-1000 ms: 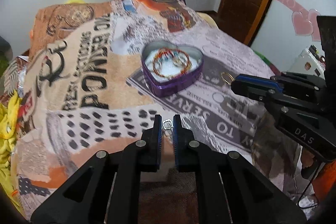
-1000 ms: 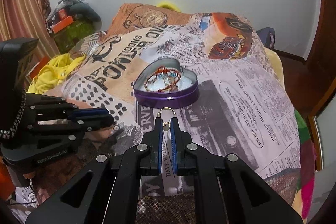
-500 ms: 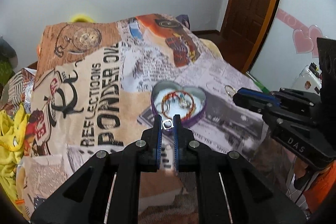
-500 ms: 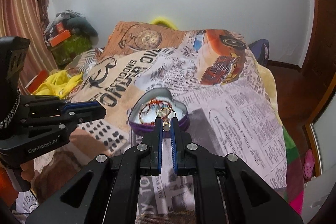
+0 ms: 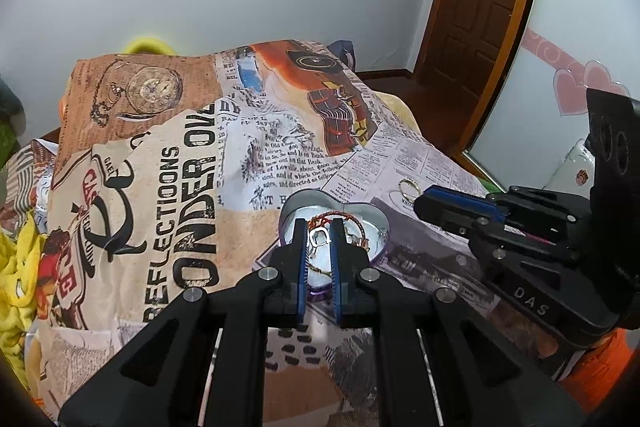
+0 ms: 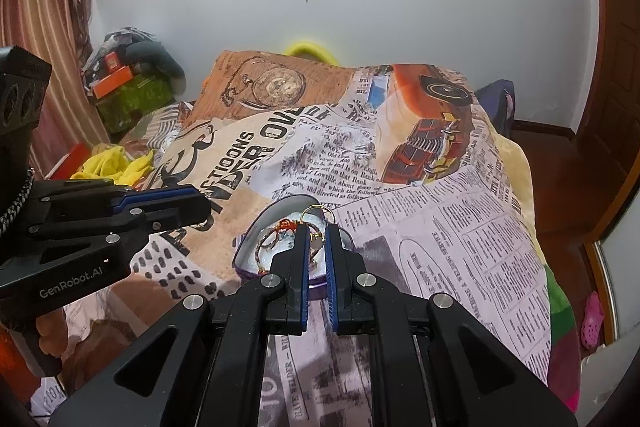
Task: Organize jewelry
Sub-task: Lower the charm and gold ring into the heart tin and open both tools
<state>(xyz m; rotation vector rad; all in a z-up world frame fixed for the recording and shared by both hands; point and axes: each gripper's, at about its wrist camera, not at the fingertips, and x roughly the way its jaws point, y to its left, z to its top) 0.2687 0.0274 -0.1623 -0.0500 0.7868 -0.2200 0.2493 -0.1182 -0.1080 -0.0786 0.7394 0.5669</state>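
printed bedspread [image 5: 160, 187] bearing heart tin [image 5: 374, 217]; left gripper [image 5: 319, 227] pinches silver ring [image 5: 319, 237], right gripper [image 6: 317, 233] at its 3 o'clock pinches gold ring [image 6: 316, 211].

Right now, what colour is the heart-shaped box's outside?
Purple. The heart-shaped tin shows its purple wall best in the right wrist view.

Heart tin [image 5: 370, 211] near half hidden behind left claw [image 5: 320, 233]. Silver ring [image 5: 319, 236] too small to tell its detail. In the right wrist view, gold ring [image 6: 316, 211] lower part hidden between right claw [image 6: 317, 241] fingers. Bracelets [image 6: 276, 239] in the tin tangled, count unclear. Bed [image 6: 460, 227] cut off at the frame bottom.
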